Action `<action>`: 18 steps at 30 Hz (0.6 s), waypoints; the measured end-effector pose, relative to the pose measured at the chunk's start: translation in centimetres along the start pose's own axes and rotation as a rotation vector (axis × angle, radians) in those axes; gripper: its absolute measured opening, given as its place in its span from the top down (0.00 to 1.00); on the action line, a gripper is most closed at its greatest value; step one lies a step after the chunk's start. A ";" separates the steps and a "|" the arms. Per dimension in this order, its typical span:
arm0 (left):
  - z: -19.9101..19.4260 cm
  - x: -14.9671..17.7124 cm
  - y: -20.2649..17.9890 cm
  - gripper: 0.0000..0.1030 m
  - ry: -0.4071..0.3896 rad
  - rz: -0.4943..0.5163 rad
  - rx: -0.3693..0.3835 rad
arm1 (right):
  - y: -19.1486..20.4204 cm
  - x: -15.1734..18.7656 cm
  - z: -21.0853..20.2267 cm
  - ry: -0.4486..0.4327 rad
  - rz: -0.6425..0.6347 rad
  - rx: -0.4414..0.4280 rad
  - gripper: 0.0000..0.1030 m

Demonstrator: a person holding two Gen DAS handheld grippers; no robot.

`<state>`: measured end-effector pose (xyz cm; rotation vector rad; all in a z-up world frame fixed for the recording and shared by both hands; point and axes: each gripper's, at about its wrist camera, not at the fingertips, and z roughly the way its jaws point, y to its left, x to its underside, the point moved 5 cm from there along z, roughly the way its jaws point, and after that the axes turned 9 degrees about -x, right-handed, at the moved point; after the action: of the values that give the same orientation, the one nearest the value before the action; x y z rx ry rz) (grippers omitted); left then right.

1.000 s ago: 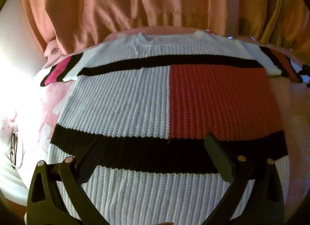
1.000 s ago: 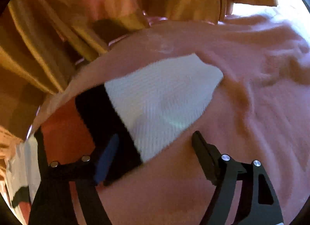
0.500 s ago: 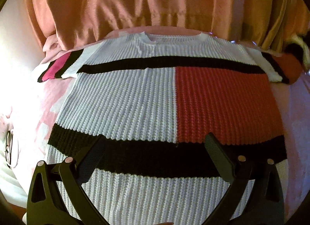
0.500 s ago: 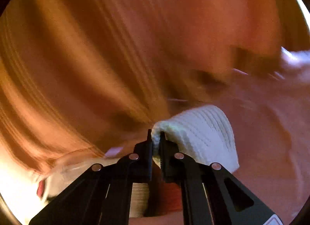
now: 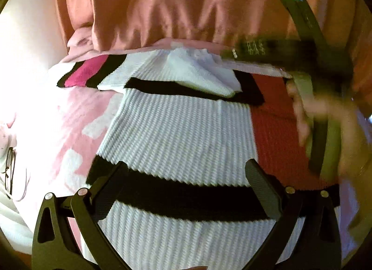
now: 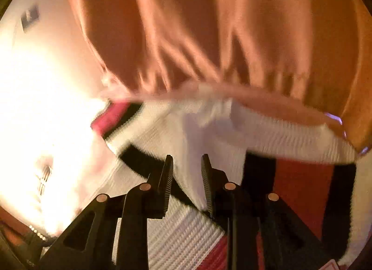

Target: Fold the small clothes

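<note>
A knitted sweater (image 5: 176, 130) with white, red and black blocks lies flat on a pink bed cover (image 5: 69, 116). Its right sleeve (image 5: 204, 77) is folded in across the chest, white cuff lying on the upper black stripe. Its left sleeve (image 5: 93, 74), pink and black, lies spread out. My left gripper (image 5: 186, 177) is open and empty, low over the lower black stripe. My right gripper (image 6: 187, 170) is partly open just above the folded sleeve's white cuff (image 6: 200, 135), with nothing between the fingers. In the left wrist view the right gripper (image 5: 246, 49) is blurred, held by a hand (image 5: 325, 112).
An orange curtain (image 5: 186, 7) hangs behind the bed's far edge. A white garment with a drawn figure (image 5: 9, 165) lies at the left. Strong light washes out the left side.
My right gripper carried the right sleeve inward over the chest, then opened and let it go. The left gripper stayed open and shifted slightly left over the hem.
</note>
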<state>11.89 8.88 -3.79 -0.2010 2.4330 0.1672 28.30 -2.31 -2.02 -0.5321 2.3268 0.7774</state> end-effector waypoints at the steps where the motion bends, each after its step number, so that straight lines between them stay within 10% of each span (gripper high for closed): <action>1: 0.6 -0.6 0.6 0.04 0.008 -0.017 0.024 | 0.5 0.9 -1.4 -0.022 0.004 0.013 0.71; 4: 2.8 -2.6 1.7 0.04 0.048 -0.069 0.092 | -2.2 3.3 -6.8 -0.116 0.047 0.176 0.42; 10: 8.8 -6.4 1.1 0.04 0.132 -0.154 0.188 | -9.3 9.8 -14.6 -0.067 0.137 0.489 0.41; 15: 13.9 -7.8 0.1 0.10 0.191 -0.237 0.198 | -12.6 12.0 -14.0 -0.013 0.221 0.479 0.41; 18: 15.2 -8.4 -0.1 0.40 0.159 -0.229 0.096 | -13.8 11.6 -12.5 -0.012 0.241 0.464 0.47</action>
<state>27.78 12.29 -9.96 -0.4621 2.5443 -0.0702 21.92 -22.68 -7.28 -0.0436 2.4775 0.3169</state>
